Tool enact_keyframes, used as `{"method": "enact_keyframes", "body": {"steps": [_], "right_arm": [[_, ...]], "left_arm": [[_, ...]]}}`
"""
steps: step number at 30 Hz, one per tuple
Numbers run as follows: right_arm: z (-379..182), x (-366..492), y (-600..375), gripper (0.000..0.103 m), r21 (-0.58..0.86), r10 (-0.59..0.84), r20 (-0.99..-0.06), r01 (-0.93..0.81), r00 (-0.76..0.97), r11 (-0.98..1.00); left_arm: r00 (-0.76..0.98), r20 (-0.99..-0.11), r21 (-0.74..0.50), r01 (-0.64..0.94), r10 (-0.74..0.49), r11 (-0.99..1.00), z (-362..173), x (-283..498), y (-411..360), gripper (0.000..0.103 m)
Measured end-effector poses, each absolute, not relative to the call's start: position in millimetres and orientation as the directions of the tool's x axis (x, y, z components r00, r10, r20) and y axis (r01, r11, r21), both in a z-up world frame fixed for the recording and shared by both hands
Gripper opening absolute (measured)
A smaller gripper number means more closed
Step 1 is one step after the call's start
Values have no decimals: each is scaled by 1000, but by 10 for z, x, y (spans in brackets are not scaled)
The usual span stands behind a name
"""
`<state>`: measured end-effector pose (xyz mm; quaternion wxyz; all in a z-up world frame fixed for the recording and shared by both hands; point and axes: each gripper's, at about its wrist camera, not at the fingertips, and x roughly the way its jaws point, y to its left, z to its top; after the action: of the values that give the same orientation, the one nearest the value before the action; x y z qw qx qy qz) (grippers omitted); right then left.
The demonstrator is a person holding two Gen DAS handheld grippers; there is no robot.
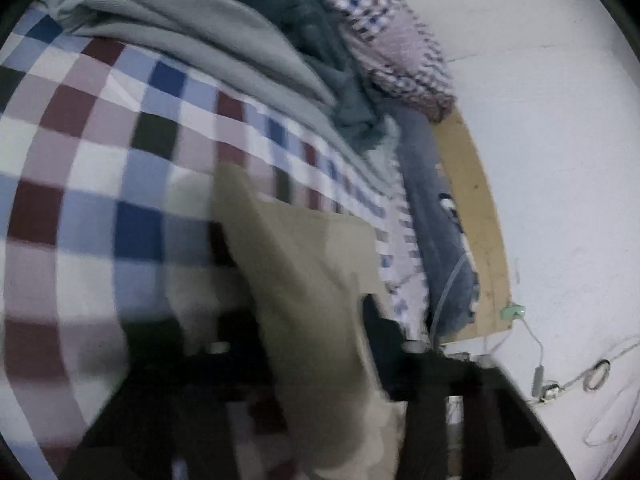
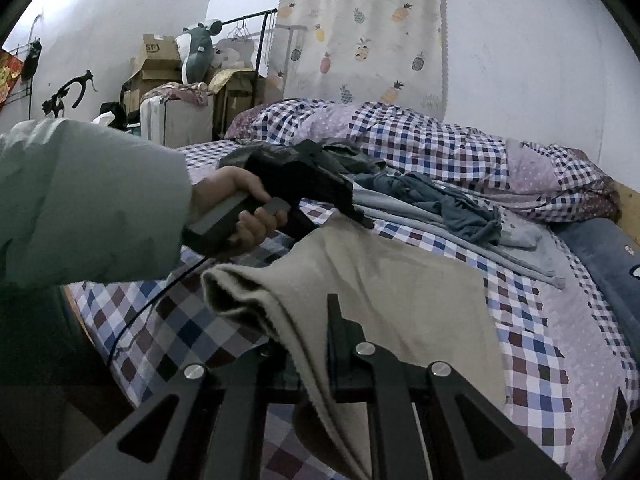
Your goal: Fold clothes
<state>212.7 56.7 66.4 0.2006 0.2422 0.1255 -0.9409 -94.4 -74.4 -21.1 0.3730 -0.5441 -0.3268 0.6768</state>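
in the right wrist view, at the left of the frame, a pale green sleeve leads to the person's hand, which holds the left hand-held gripper; its tip meets the far upper edge of the beige garment near the middle of the frame, and it looks clamped on that edge, likely so the cloth is held up and taut rather than slumping onto the bed; in the lower middle, the right hand-held gripper has its jaws closed on the near edge of the same garment, which bunches between them and drapes down below; held at two edges like this, the cloth can be spread or doubled over, though which of the two cannot be told from here; the garment is a soft, thick-looking knit, plain beige, with a rolled fold at its left end, hanging just above the checked sheet; to the right and behind lie a grey garment laid flat and a crumpled dark teal one on top of it, then a checked quilt along the wall; the left wrist view is blurred, but shows the beige cloth running down between its black fingers, over the checked sheet.
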Motion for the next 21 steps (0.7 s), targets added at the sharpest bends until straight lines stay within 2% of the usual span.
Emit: {"method": "enact_keyframes", "body": {"steps": [4, 7, 11, 16, 21], "right_arm": [[580, 2079, 462, 7, -165, -304, -533, 449, -790, -878], [510, 2041, 346, 7, -195, -293, -551, 462, -781, -865], [447, 1973, 114, 6, -261, -286, -559, 492, -778, -830], [465, 1809, -382, 6, -346, -332, -525, 553, -784, -758], [516, 1574, -1092, 6, -403, -443, -474, 635, -761, -659]], "left_arm": [[-163, -484, -842, -180, 860, -508, -165, -997, -837, 24], [-231, -480, -829, -196, 846, -524, -23, -992, -1034, 20], [-319, -469, -810, -216, 824, -545, 168, -986, -1296, 18], [-428, -447, -785, -233, 786, -574, 413, -978, -1653, 16], [-606, -439, -752, -156, 663, -640, 759, -859, -2972, 16]]}}
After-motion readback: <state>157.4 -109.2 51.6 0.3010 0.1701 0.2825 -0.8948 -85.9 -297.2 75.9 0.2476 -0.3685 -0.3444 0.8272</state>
